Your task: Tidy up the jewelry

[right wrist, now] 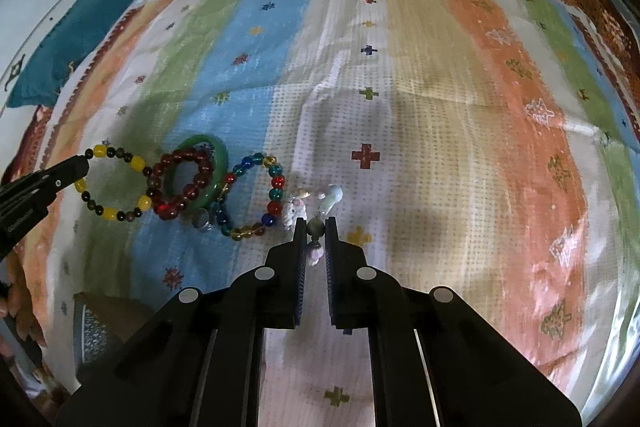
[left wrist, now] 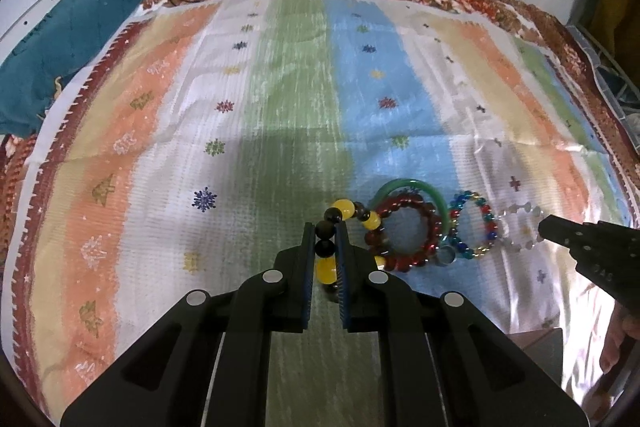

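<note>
Left jaws: left gripper (left wrist: 325,233) clamped on the yellow-and-black bead bracelet (right wrist: 114,183).
Right jaws: right gripper (right wrist: 315,227) closed on the pale bead bracelet (right wrist: 316,205) — a dark bead sits between the pads.
Between them: red bead bracelet (right wrist: 182,183) over green bangle (right wrist: 218,155), multicoloured bracelet (right wrist: 260,195), small ring (right wrist: 201,219).
Surface: striped cloth (right wrist: 440,107) — all pieces lie in one row.

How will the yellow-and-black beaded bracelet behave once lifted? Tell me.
The yellow-and-black beaded bracelet, pinched by the left gripper, is separate beads on a strand, so it will probably sag and swing. Its glossy round beads may slip between the pads. It touches the dark red beaded bracelet, which it might drag.
</note>
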Demonstrator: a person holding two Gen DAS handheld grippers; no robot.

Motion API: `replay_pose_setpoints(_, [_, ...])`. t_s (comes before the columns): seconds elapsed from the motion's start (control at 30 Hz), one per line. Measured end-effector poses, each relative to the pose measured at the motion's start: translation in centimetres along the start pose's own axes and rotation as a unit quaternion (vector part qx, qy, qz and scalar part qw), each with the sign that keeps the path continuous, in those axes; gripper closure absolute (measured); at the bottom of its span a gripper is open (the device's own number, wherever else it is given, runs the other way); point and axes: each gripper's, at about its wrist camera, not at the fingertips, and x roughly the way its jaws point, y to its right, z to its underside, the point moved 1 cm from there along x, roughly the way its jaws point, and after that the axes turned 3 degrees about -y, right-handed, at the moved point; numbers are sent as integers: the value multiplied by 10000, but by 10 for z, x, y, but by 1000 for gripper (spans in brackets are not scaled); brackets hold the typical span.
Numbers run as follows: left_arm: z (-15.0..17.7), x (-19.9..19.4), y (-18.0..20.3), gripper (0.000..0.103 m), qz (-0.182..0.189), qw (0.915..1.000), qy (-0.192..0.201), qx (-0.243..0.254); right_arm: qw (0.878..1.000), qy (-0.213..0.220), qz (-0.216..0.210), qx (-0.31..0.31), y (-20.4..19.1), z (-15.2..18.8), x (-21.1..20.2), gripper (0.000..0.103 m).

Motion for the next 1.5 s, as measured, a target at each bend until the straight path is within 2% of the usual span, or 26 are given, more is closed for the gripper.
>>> replay_pose_setpoints(0.1, [1,-8,1,94,4,10000,38,-10,10000,53,-71,43,-1,3,-9,93])
replay_pose_setpoints(0.2, [2,-17,-1,94,-159,9998,89,-103,9999,116,-111,32,-4,4,-18,93])
replay_pose_setpoints(0.73, [17,-63,22,94,92,9989,433,134,9981,532,-92,-289,-30,18,-64,93])
replay_pose_setpoints(0.87, [20,-72,28,94,190,9985,476,200,9969,672,131,-398,-34,20,-74,93])
replay_pose_setpoints(1.5, [42,-112,48,94,403,9953,774,426,9939,968,-161,-493,-48,47,-111,93])
